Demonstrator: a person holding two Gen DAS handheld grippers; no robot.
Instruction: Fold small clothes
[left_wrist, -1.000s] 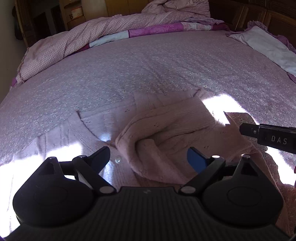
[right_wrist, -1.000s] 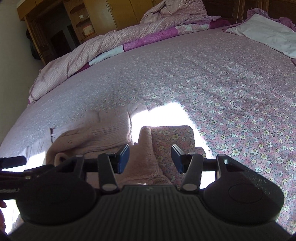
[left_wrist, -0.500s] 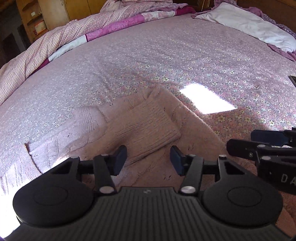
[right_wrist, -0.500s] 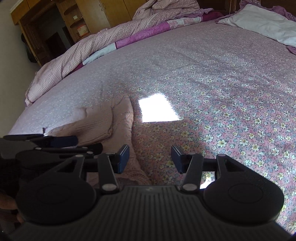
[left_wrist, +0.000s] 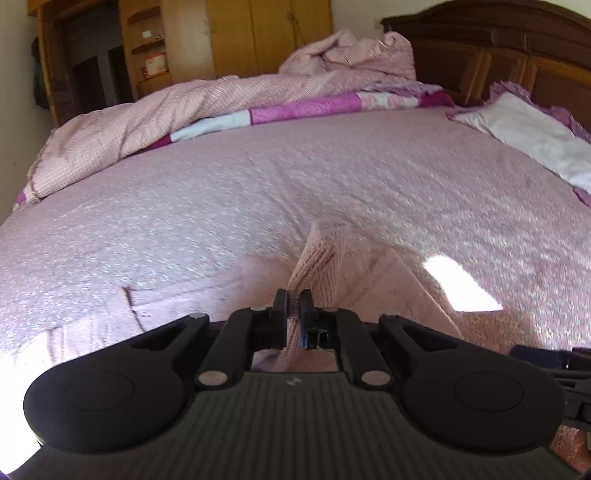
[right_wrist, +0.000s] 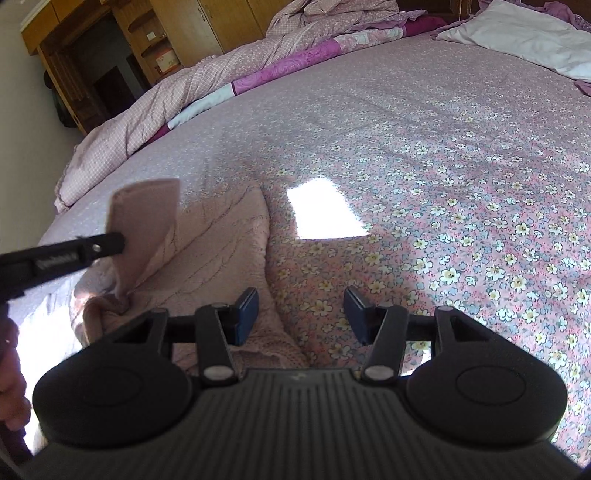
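Fingers of the left gripper (left_wrist: 292, 314) are squeezed tight on a sleeve (left_wrist: 325, 254) of the pink knit sweater (right_wrist: 218, 236) and hold it up off the bed (right_wrist: 424, 155). On the right gripper (right_wrist: 301, 314) the fingers stand apart and are opening a little more, with nothing pinched; the sweater's edge lies just under its left finger. Most of the sweater lies bunched and partly doubled over on the flowery sheet, near a bright sun patch (right_wrist: 325, 210). I think the folding is only begun: the sleeve needs laying across, then the body needs folding.
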